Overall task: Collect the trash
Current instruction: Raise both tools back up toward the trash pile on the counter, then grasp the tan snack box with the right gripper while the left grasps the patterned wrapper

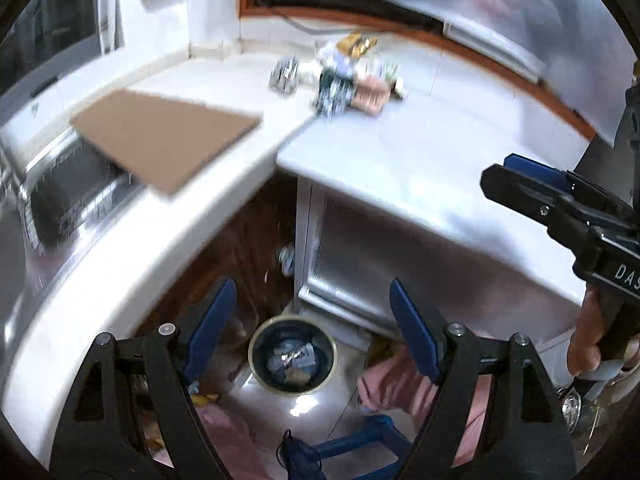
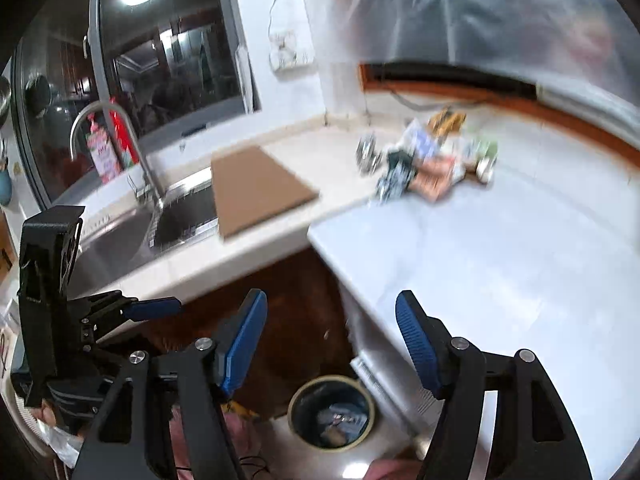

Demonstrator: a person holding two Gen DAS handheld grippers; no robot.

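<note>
2 black grippers with blue ribbed pads hang over the kitchen floor, both released and holding nothing. Between the spread pads of the left gripper (image 1: 312,336), far below, stands the round dark bin with a pale rim (image 1: 293,354) on the glossy floor, crumpled wrappers already lying inside it. The right gripper (image 2: 332,344) shows the same bin just right of its left pad; in the left view a hand (image 1: 588,344) clasps that tool's handle. Beyond the bin rise dark wooden cabinet doors (image 2: 288,300) and a white countertop (image 1: 400,168). Farther along, a flat brown cardboard sheet (image 1: 164,136) overhangs the steel sink (image 2: 132,236). At the far end, near the wall, sits the blurred heap of mixed trash (image 1: 344,76): foil, paper and a pinkish packet.
</note>
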